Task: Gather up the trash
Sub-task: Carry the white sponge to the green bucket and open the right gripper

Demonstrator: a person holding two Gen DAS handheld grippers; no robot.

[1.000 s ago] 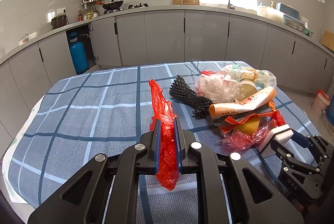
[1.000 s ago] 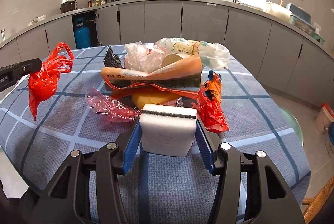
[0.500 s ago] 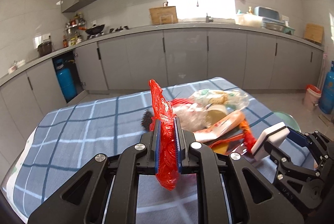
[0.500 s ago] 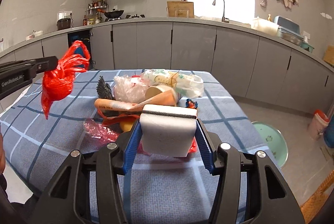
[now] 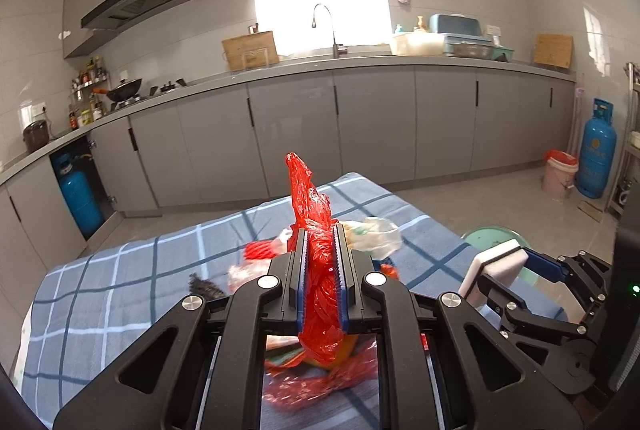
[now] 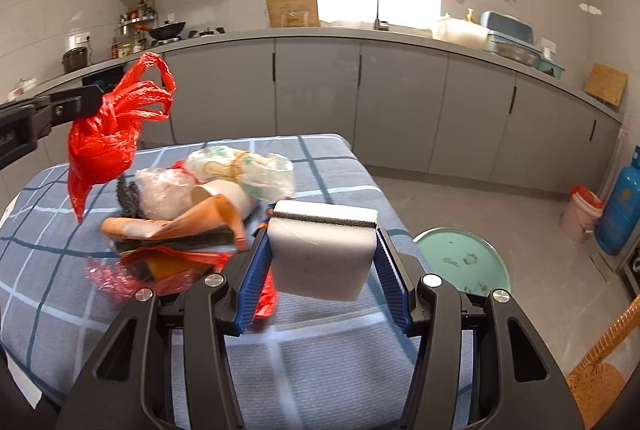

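The left gripper (image 5: 322,278) is pinching a red bag (image 5: 316,230); the right gripper (image 6: 324,270) is clamping a sponge (image 6: 320,250). The bin (image 6: 464,262) is waiting at 3 o'clock, and most trash (image 6: 192,201) is remaining on the table (image 6: 120,314).

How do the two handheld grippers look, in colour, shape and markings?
Both the left gripper and the right gripper have black angular linkage arms with silver round bolts and blue ribbed pads. The left one carries partly legible white lettering on its side.
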